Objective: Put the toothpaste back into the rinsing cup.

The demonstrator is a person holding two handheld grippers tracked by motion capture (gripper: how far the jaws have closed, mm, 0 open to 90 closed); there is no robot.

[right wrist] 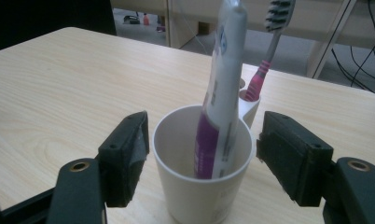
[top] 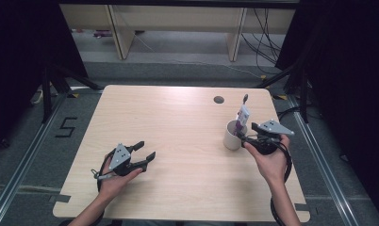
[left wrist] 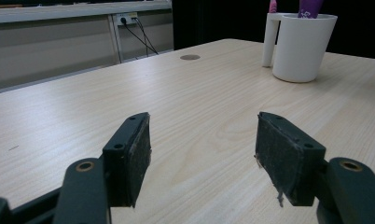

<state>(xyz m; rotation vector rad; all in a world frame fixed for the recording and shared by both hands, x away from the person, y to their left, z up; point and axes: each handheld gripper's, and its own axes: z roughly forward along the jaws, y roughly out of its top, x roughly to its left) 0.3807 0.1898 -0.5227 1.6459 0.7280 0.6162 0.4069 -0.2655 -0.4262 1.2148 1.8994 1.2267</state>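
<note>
right gripper (right wrist: pixel 202 158) fingers spread around cup (right wrist: pixel 202 186) holding toothpaste tube (right wrist: pixel 220 93).

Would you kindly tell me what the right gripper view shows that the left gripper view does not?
Right gripper view alone: the toothpaste tube standing inside the white cup, the toothbrush with its bristles, and the right tongs open on either side of the cup without touching. Left gripper view alone: the left tongs open over bare table, and a wall socket. Both share the cup and the wooden tabletop.

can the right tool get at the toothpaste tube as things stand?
Probably yes: the right tool is open around the cup, and the tube stands tall above the rim, with only the toothbrush behind it.
</note>
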